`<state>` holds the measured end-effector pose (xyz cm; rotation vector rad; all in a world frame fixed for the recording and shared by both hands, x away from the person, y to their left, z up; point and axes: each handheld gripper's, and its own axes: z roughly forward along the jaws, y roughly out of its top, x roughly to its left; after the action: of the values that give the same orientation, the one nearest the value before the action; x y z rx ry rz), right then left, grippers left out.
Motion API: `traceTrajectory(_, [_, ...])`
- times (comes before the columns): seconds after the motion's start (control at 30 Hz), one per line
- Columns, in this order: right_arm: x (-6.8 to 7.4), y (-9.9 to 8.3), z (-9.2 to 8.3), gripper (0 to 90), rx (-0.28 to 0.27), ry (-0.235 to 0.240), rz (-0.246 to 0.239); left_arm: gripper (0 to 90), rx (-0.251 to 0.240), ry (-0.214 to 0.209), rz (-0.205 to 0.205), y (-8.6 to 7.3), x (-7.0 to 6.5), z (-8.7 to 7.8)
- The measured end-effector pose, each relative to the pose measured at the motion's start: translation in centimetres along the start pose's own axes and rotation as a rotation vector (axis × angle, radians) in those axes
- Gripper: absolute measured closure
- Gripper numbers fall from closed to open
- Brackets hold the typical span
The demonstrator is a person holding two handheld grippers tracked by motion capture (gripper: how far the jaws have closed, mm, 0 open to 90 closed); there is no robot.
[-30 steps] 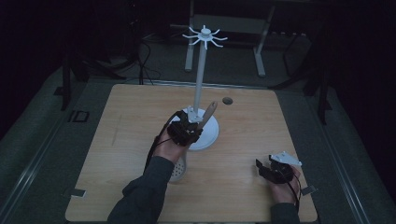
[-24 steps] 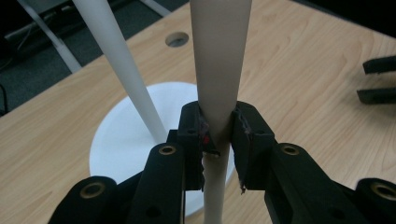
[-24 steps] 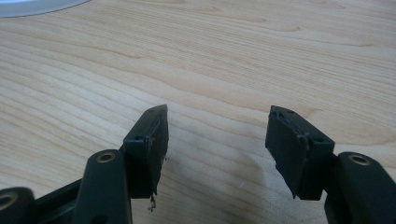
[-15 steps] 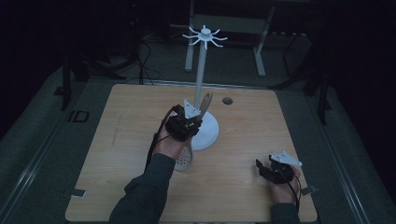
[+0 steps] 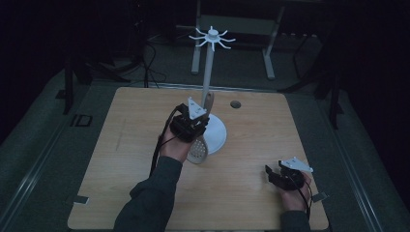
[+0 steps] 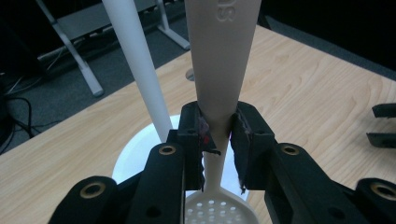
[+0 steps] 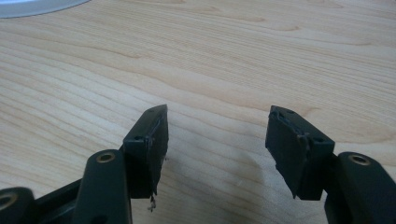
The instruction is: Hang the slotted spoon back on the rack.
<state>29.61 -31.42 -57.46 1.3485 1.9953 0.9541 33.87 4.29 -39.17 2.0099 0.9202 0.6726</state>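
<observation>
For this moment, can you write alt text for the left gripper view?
The left gripper is shut on the handle of a white slotted spoon, whose perforated bowl hangs below the jaws. Just behind stands the white pole of a rack on its round base, on a wooden table.

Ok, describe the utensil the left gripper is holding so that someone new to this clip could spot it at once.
Start at the tall white stand with hooks on top, whose round base sits mid-table. Just in front of that base, the left gripper is shut on a white slotted spoon, handle pointing up beside the pole. Its perforated round bowl sets it apart; the right gripper rests open near the table's right corner.
</observation>
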Motion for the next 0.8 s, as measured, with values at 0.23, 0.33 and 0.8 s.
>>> traceTrajectory(0.23, [0.0,0.0,0.0,38.8,-0.002,0.0,0.004,74.5,-0.016,0.01,0.0,0.6,0.0,-0.2])
traceTrajectory(0.33, [0.0,0.0,0.0,38.8,-0.001,-0.001,0.003,74.5,-0.028,0.015,-0.008,0.7,-0.1,-0.2])
traceTrajectory(0.8, [0.0,0.0,0.0,38.7,0.0,-0.002,0.006,74.5,-0.085,0.051,-0.034,1.7,-0.1,-0.8])
